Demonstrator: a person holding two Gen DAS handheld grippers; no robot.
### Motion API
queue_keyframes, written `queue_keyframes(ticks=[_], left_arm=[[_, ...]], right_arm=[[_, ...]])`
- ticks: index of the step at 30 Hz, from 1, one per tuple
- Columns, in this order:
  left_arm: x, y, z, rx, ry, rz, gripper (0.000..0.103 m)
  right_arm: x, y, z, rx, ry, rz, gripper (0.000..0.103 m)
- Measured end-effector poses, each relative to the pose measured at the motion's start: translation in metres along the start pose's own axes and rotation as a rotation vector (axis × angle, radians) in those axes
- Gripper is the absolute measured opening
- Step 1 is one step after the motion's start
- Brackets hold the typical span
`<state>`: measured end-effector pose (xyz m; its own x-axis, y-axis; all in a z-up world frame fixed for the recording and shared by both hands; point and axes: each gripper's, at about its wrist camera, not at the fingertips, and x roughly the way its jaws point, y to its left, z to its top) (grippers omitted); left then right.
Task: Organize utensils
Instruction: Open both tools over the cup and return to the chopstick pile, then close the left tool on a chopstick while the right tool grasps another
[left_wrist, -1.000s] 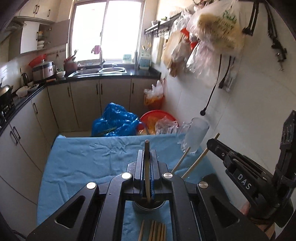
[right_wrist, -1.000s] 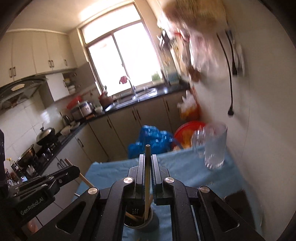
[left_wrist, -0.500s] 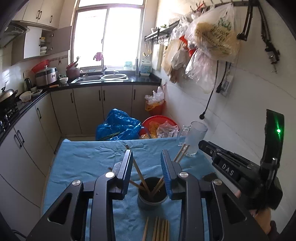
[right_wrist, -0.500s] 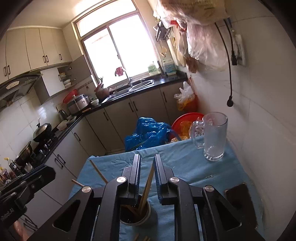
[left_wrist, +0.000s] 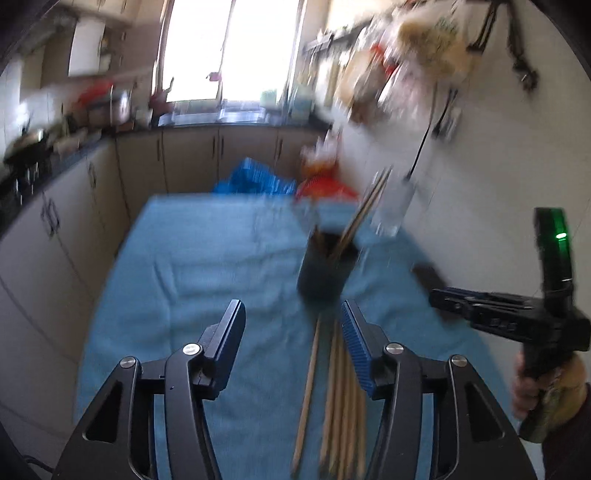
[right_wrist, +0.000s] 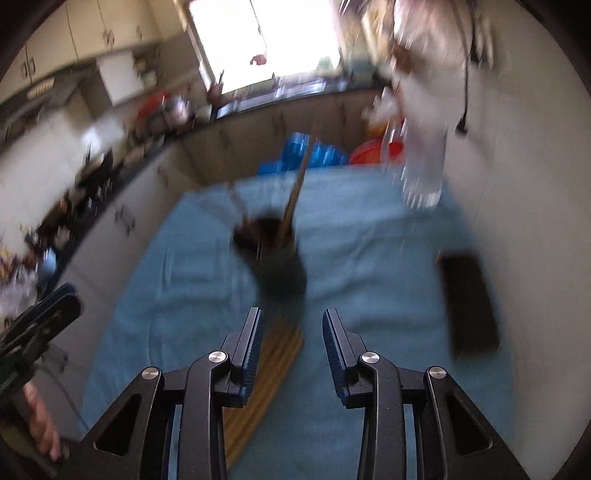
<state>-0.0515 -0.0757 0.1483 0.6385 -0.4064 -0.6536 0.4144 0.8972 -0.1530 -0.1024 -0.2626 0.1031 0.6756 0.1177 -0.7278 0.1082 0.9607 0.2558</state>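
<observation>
The left hand-held gripper (left_wrist: 291, 332) hovers released and empty above the blue-clothed surface (left_wrist: 184, 280), its right finger (left_wrist: 356, 350) over the loose chopsticks (left_wrist: 340, 398) lying flat just short of the cup (left_wrist: 325, 264). The cup stands mid-surface with several chopsticks (left_wrist: 364, 212) leaning out of it. The right hand-held gripper (right_wrist: 291, 343) is likewise released and empty, over the same bundle (right_wrist: 266, 373). Risk: both frames are motion-blurred, so a hasty closing could pinch several sticks at once, scatter the bundle, or knock the cup. A glass mug (left_wrist: 391, 210) stands near the wall, exposed to a wide swing.
</observation>
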Motion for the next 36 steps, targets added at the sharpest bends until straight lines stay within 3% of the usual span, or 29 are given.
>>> queue_keyframes(ticks=[4, 7, 9, 13, 15, 19, 21, 23, 30, 33, 36], left_arm=[[0.046, 0.011, -0.046, -0.017, 0.171, -0.018, 0.047], [0.072, 0.008, -0.063, 0.002, 0.256, -0.034, 0.041], [0.088, 0.003, -0.071, 0.030, 0.298, -0.027, 0.040], [0.104, -0.007, -0.081, 0.081, 0.339, -0.004, 0.036], [0.112, -0.012, -0.082, 0.101, 0.363, 0.010, 0.028], [0.126, -0.015, -0.078, 0.078, 0.384, 0.004, 0.024], [0.128, -0.015, -0.076, 0.064, 0.379, 0.031, 0.015], [0.127, -0.011, -0.075, 0.018, 0.391, 0.024, 0.009], [0.115, 0.020, -0.083, -0.240, 0.500, -0.080, 0.007], [0.110, 0.025, -0.089, -0.293, 0.557, -0.114, 0.007], [0.104, 0.023, -0.089, -0.279, 0.578, -0.130, 0.007]], right_arm=[[0.041, 0.004, -0.050, 0.010, 0.147, 0.059, 0.036], [0.065, 0.008, -0.074, 0.033, 0.204, 0.090, 0.023], [0.079, 0.011, -0.086, 0.040, 0.228, 0.095, 0.021], [0.093, 0.020, -0.096, 0.018, 0.231, 0.061, 0.021], [0.096, 0.020, -0.099, -0.002, 0.233, 0.032, 0.020], [0.097, 0.022, -0.097, -0.004, 0.217, 0.006, 0.020], [0.099, 0.023, -0.096, -0.003, 0.214, 0.002, 0.018], [0.100, 0.026, -0.092, 0.002, 0.213, 0.001, 0.012], [0.104, 0.022, -0.091, -0.014, 0.221, -0.025, 0.012], [0.097, 0.011, -0.094, -0.034, 0.239, -0.063, 0.012], [0.087, -0.005, -0.102, -0.058, 0.270, -0.096, 0.012]])
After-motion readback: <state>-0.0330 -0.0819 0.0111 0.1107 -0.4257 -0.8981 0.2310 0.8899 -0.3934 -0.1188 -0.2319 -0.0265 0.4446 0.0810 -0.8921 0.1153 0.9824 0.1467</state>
